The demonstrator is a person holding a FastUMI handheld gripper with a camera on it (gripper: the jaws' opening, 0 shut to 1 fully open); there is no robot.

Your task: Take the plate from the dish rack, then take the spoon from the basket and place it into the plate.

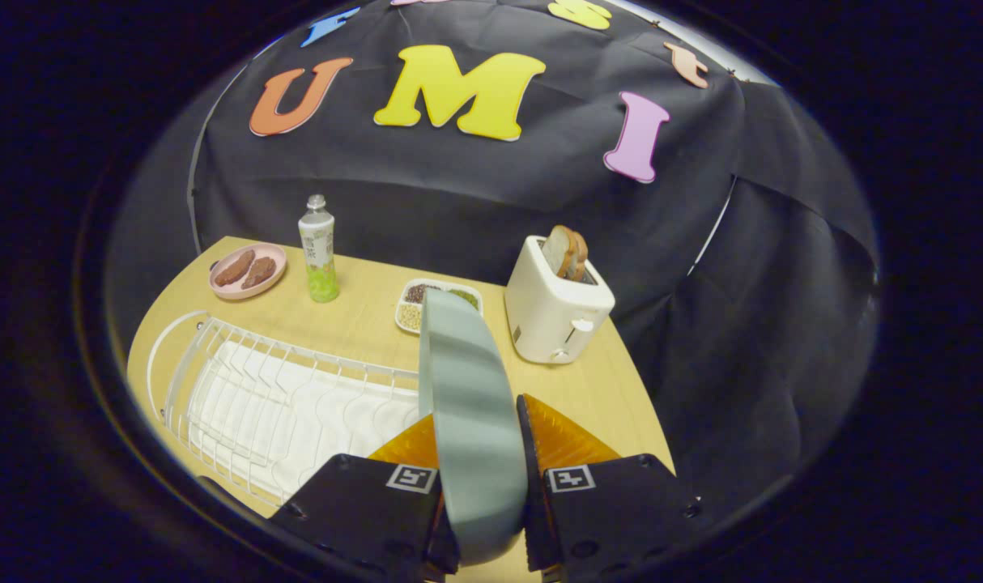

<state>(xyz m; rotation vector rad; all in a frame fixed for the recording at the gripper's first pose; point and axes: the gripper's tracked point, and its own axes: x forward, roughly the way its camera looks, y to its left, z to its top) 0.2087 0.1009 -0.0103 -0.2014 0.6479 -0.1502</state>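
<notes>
A grey-green plate (467,405) stands on edge between my two fingers, held above the wooden table (362,320). My gripper (479,433) is shut on the plate, one finger pressing on each face near its lower rim. The white wire dish rack (281,405) lies to the left of the fingers, just beside and below the plate, with nothing in its slots. The plate's far rim reaches toward the divided dish beyond it.
A white toaster (556,312) with bread slices stands beyond the fingers to the right. A divided dish of grains (427,304) sits behind the plate. A green-and-white bottle (319,251) and a pink plate with sausages (247,270) stand at the far left.
</notes>
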